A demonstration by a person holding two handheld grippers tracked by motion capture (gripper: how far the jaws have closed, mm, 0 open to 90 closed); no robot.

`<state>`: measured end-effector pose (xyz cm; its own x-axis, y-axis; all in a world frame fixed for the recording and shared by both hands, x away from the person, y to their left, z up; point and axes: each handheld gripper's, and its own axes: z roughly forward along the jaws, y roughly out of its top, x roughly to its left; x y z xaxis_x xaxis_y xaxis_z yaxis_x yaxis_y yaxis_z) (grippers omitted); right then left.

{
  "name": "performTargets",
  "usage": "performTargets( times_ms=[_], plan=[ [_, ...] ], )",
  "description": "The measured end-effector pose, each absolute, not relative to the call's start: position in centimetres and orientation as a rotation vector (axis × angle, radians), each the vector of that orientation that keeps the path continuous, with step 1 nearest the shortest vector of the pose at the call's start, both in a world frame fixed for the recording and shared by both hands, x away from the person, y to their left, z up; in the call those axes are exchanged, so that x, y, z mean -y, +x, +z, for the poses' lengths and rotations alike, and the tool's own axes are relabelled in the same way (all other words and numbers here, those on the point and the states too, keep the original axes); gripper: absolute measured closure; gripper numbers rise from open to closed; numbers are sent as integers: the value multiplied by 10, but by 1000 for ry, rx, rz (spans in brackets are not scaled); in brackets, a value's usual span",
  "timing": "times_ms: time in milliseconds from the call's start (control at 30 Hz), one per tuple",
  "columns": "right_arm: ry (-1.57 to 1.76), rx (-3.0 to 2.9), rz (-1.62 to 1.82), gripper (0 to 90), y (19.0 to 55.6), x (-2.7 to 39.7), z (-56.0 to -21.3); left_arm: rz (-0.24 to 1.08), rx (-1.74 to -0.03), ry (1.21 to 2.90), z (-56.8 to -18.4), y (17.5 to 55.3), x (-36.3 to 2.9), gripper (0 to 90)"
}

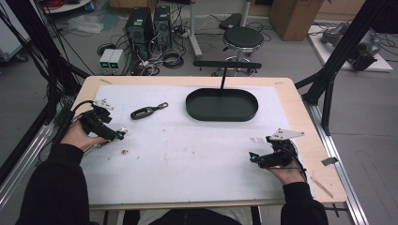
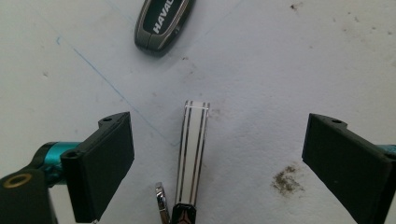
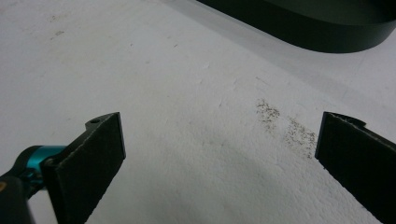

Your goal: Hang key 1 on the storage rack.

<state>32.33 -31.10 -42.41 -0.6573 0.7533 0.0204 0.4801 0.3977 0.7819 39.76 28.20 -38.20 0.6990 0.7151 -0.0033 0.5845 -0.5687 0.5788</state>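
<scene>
While resting low at the left edge of the white foam-like mat, left gripper held in the person's left hand, claw released, black jaws spread wide to either side of a slim white clip with thin dark stripes and a chrome end. Clip lying flat on the mat between those jaws in the left gripper view, touching neither, its chrome hook at the bottom edge. Just beyond the clip's far end, a dark grey oval car key fob lettered HAVAL, apart from the clip; from the high view, same fob lying left of centre with a short strap and ring toward the tray. Black oval shallow tray sitting at the far middle of the mat, well apart from fob and clip. Right gripper held in the right hand near the right front of the wooden table, claw likewise released, jaws wide over bare, speckled mat in the right gripper view, tray wall showing at the top. Nothing grasped by either claw.
</scene>
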Motion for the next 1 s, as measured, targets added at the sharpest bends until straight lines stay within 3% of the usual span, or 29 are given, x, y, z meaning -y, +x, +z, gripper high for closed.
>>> performTargets(
  times_ms=[367,667,867,900,933,967,1000],
  plan=[
    [1068,-2324,1124,9,323,312,-425,255,-1036,2404,-402,412,-279,131],
    [1073,-2312,1124,9,322,314,-424,229,-1061,2464,-412,416,-270,224],
    [1076,-2302,1128,9,322,314,-423,237,-1118,2467,-415,417,-271,324],
    [1070,-2306,1124,9,322,314,-424,208,-1140,2469,-416,419,-272,407],
    [1070,-2306,1124,9,322,314,-424,173,-1171,2462,-418,419,-273,407],
    [1071,-2305,1122,9,322,314,-424,184,-1196,2445,-418,419,-273,510],
    [1071,-2305,1122,9,322,314,-424,217,-1240,2430,-416,419,-274,510]
  ],
)
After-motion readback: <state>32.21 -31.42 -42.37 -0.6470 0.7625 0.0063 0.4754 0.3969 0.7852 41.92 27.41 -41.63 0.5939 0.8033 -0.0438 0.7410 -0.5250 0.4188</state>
